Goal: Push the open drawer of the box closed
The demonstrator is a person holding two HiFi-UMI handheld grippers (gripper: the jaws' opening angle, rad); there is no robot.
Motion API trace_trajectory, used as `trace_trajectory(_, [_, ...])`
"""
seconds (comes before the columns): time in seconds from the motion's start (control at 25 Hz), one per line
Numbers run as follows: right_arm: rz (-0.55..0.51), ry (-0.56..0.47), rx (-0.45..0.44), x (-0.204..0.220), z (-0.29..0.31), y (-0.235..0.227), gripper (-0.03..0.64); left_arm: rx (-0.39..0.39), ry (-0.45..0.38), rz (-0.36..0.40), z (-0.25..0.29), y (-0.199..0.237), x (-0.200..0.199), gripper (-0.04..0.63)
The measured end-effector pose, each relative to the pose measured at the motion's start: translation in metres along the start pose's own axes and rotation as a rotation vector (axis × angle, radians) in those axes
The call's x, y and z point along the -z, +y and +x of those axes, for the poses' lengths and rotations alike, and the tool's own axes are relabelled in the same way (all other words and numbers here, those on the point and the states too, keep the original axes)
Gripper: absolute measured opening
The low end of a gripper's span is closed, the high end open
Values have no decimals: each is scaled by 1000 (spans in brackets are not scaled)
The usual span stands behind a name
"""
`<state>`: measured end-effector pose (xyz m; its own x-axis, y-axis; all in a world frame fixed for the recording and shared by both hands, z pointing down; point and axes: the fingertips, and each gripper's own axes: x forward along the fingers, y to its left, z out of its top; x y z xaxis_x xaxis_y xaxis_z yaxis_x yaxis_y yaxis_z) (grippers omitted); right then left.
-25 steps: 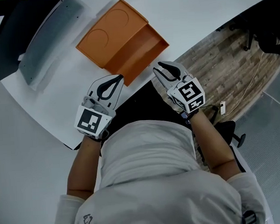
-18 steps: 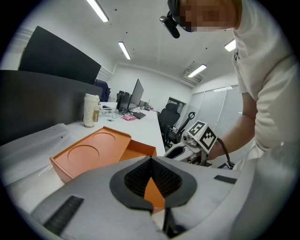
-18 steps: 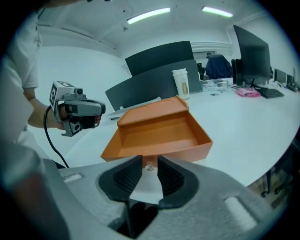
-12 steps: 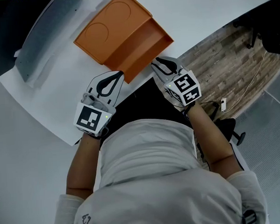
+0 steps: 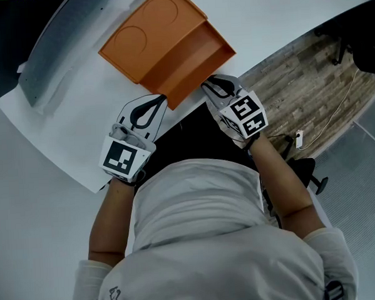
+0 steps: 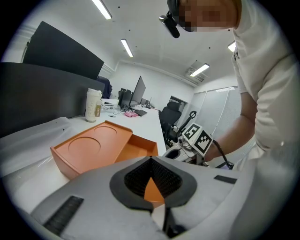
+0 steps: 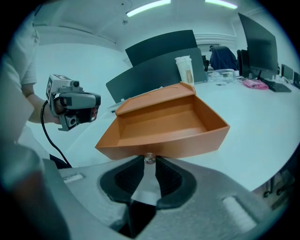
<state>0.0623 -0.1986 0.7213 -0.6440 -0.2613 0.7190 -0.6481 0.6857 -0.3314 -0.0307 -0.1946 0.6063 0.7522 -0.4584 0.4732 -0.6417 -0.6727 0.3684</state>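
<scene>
An orange box (image 5: 150, 29) lies on the white table, its drawer (image 5: 198, 58) pulled out toward me. In the right gripper view the drawer (image 7: 164, 122) is empty, with a small round knob (image 7: 149, 158) on its front. My right gripper (image 5: 206, 84) is at the drawer front, its jaws closing with the knob between the tips, which touch it on both sides. My left gripper (image 5: 162, 102) hovers shut and empty just before the drawer's near left corner. Through its loop the left gripper view shows the orange drawer (image 6: 138, 149).
The table edge (image 5: 192, 111) runs just under both grippers, with wooden floor (image 5: 296, 78) to the right. A grey folded sheet (image 5: 57, 53) lies left of the box. A dark partition (image 6: 47, 89), a cup (image 6: 93, 104) and monitors stand farther back.
My right gripper has moved forward and left to the drawer front, and its jaws have narrowed around the knob. The left gripper has hardly moved.
</scene>
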Motion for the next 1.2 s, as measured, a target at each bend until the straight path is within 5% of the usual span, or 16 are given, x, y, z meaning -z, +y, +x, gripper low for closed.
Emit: trace_trajectory(1.2, [-107,28,-131,-64,45,-3,71,-148,-45,-95,-8,49,-22,-2])
